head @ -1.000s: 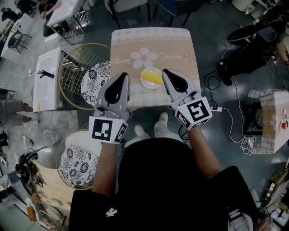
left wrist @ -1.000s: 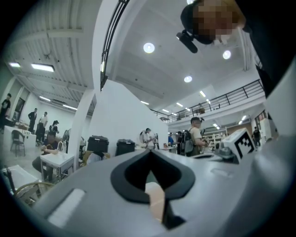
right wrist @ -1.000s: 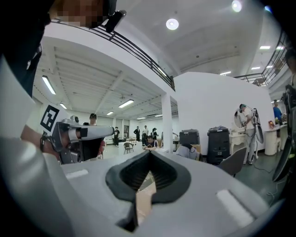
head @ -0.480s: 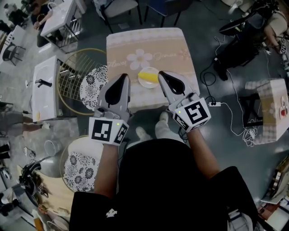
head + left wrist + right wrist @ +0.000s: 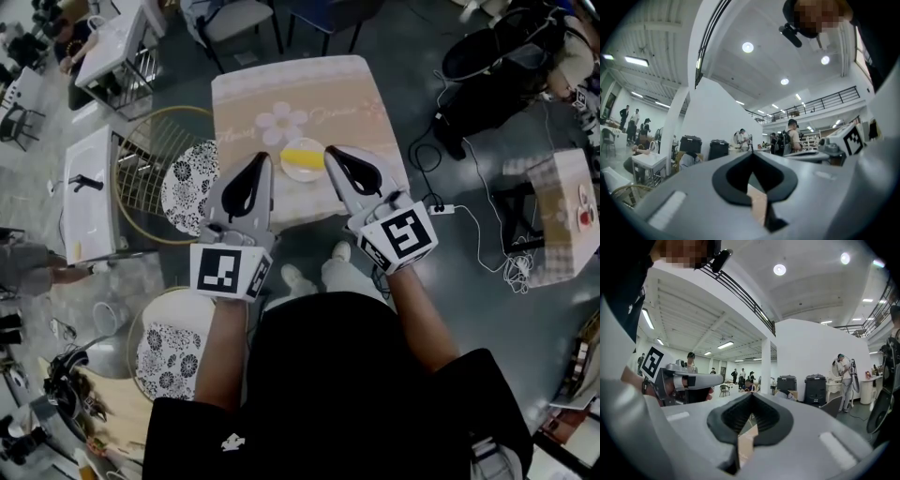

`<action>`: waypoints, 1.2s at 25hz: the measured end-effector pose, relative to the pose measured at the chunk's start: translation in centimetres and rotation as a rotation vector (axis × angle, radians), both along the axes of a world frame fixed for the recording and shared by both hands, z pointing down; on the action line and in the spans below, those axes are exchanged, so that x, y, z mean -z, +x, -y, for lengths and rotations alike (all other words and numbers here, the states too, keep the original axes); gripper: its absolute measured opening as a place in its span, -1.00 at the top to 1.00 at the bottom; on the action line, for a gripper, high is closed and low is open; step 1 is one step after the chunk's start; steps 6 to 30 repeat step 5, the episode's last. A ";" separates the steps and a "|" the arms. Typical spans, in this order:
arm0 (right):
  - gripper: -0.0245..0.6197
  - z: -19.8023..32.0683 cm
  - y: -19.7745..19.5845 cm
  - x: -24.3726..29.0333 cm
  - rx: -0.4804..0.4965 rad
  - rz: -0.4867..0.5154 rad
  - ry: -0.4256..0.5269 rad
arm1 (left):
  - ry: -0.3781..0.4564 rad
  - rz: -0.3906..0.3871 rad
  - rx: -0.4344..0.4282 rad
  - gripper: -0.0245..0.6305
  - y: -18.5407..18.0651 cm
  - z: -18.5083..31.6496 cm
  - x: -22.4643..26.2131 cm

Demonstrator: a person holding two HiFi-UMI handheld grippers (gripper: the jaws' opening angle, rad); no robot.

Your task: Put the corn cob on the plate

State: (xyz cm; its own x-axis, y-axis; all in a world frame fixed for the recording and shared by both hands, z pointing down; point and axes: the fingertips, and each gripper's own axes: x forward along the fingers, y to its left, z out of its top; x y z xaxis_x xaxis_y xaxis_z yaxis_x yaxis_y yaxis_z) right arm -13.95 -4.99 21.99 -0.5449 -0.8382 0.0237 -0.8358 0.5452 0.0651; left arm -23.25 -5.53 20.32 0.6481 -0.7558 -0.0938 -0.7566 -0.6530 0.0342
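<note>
**A:** Where does the corn cob [image 5: 302,156] lie?

**B:** On the small white plate [image 5: 302,175], towards the near edge of the tabletop [image 5: 309,89]. It sits between the two tips. The right gripper [image 5: 330,151] is nearer, with its tip just beside the plate's right rim. The left gripper [image 5: 262,158] is near the left rim, a touch farther off.

**A:** And its long axis?

**B:** It runs roughly left to right across the head view, slightly tilted, so it points more or less from one tip towards the other.

**A:** Is either one holding anything?

**B:** No. Each gripper view shows its jaws pressed together tip to tip with nothing between them.

**A:** How does the cob look?

**B:** Short, bright yellow, and resting wholly within the plate. It is too small to make out kernels. I would judge the placing already done.
</note>
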 end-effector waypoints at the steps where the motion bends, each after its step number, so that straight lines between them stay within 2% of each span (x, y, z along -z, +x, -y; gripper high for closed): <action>1: 0.92 -0.1 0.3 0.1 -0.003 0.001 0.001 | 0.002 0.006 -0.003 0.90 0.3 -0.1 0.0; 5: 0.92 -0.4 1.5 0.1 -0.011 0.013 0.002 | 0.007 0.016 -0.020 0.90 1.6 -0.4 0.3; 30: 0.92 -0.4 1.5 0.1 -0.011 0.013 0.002 | 0.007 0.016 -0.020 0.90 1.6 -0.4 0.3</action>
